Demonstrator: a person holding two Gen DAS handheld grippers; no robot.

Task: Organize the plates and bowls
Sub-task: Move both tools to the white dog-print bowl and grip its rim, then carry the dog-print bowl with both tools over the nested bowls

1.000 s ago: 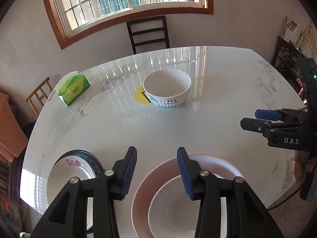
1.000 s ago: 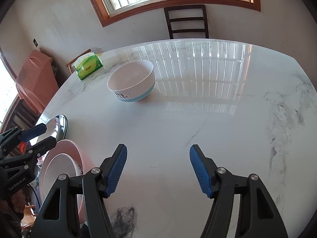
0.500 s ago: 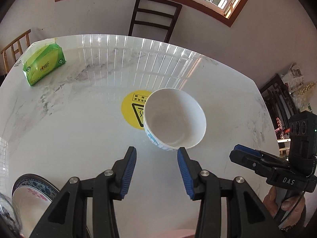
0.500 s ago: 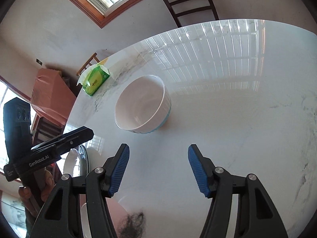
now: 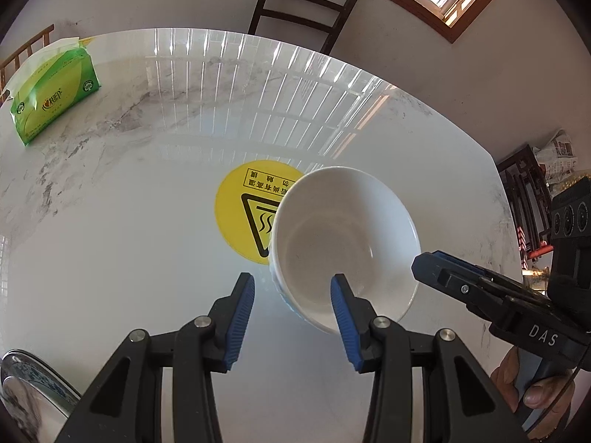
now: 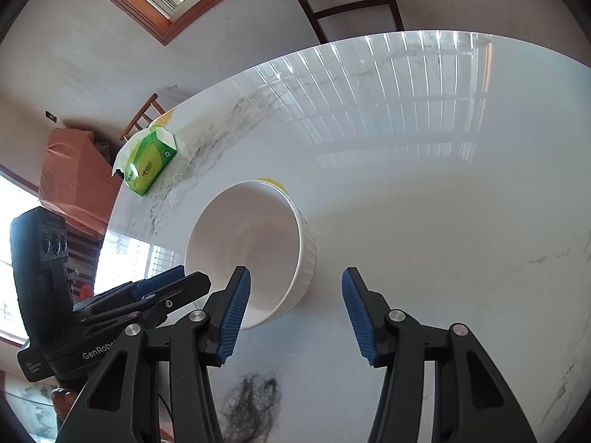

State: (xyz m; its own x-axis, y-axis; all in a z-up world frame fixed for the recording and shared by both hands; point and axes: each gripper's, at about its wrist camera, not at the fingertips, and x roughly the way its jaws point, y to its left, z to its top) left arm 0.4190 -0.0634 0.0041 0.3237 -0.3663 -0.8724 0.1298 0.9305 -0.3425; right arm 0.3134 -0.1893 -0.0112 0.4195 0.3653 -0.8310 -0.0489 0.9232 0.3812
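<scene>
A white bowl (image 5: 343, 243) with a ribbed outside stands upright on the marble table (image 5: 129, 258), partly over a yellow warning sticker (image 5: 247, 203). My left gripper (image 5: 291, 306) straddles the bowl's near left rim, one finger inside and one outside, pads apart from the wall. In the right wrist view the bowl (image 6: 251, 251) has its right wall between the fingers of my right gripper (image 6: 295, 306). Those jaws are closing, and a gap still shows at both pads. Each gripper appears in the other's view, the right gripper (image 5: 443, 269) and the left gripper (image 6: 159, 288).
A green tissue pack (image 5: 48, 92) lies at the table's far left. The edge of a blue-patterned plate (image 5: 22, 380) shows at the near left corner. A dark chair (image 5: 303, 3) stands behind the table. A dark fuzzy clump (image 6: 251, 398) lies on the marble near me.
Both grippers have moved forward across the table to the white bowl and now straddle its rim. The pink plate with a bowl on it has left view. The right jaws have narrowed.
</scene>
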